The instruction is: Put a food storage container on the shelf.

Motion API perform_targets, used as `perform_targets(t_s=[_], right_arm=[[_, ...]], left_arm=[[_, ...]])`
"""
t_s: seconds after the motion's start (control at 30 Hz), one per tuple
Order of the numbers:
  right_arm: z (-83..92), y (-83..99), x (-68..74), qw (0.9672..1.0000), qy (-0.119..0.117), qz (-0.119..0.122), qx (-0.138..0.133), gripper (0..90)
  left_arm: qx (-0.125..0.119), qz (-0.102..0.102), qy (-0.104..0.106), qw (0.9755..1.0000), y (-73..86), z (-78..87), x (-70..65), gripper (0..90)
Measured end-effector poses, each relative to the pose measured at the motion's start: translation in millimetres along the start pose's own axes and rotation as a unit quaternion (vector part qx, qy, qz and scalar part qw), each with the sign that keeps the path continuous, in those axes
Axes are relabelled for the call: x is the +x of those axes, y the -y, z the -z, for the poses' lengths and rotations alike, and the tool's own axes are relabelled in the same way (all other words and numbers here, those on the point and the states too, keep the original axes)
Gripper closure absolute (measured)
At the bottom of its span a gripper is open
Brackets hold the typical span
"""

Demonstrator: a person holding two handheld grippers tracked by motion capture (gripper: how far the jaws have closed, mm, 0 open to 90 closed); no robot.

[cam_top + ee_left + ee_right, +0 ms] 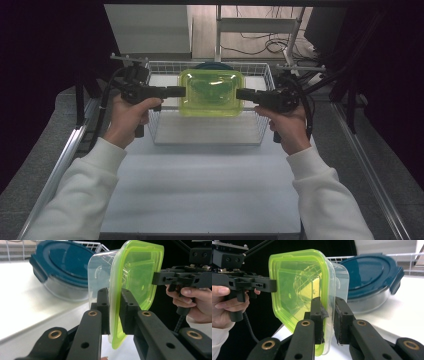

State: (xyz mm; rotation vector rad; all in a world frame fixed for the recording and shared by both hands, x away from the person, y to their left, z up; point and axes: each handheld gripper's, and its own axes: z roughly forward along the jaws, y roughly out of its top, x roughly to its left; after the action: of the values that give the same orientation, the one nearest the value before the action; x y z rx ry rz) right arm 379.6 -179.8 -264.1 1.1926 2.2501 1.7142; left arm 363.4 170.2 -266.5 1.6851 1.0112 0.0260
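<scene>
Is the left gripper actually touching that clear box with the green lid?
Touching: in the left gripper view, the left gripper clamps the lidded clear box's green rim.

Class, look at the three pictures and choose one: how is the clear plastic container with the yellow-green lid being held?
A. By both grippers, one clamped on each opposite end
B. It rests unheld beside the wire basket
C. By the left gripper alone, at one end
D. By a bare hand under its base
A: the left gripper and the right gripper each clamp their jaws on an opposite end of the clear plastic container with the yellow-green lid, above the white wire basket.
</scene>
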Motion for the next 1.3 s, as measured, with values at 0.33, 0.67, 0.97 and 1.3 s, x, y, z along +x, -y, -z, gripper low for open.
perform_targets(t_s=[0.33,0.67,0.97,1.3], right_arm=[[-3.7,-32.2,-3.4,0.9999,0.01,0.005,-0.005,78.6],[-12.9,-54.8,-13.6,0.9997,0.024,-0.002,0.006,78.6],[-25.8,-59.2,-36.2,0.9986,0.027,-0.039,0.024,78.6],[-32.3,-63.0,-51.3,0.9963,0.026,-0.072,0.04,78.0]], left_arm=[[-0.008,-0.003,-0.004,1.0,-29.9,-1.6,4.3,80.9],[-0.01,0.017,-0.001,0.9998,-47.0,-14.3,20.7,81.1],[0.006,0.046,0.001,0.9989,-55.7,-34.1,39.5,81.1],[0.013,0.081,0.015,0.9965,-59.9,-45.1,52.6,80.7]])
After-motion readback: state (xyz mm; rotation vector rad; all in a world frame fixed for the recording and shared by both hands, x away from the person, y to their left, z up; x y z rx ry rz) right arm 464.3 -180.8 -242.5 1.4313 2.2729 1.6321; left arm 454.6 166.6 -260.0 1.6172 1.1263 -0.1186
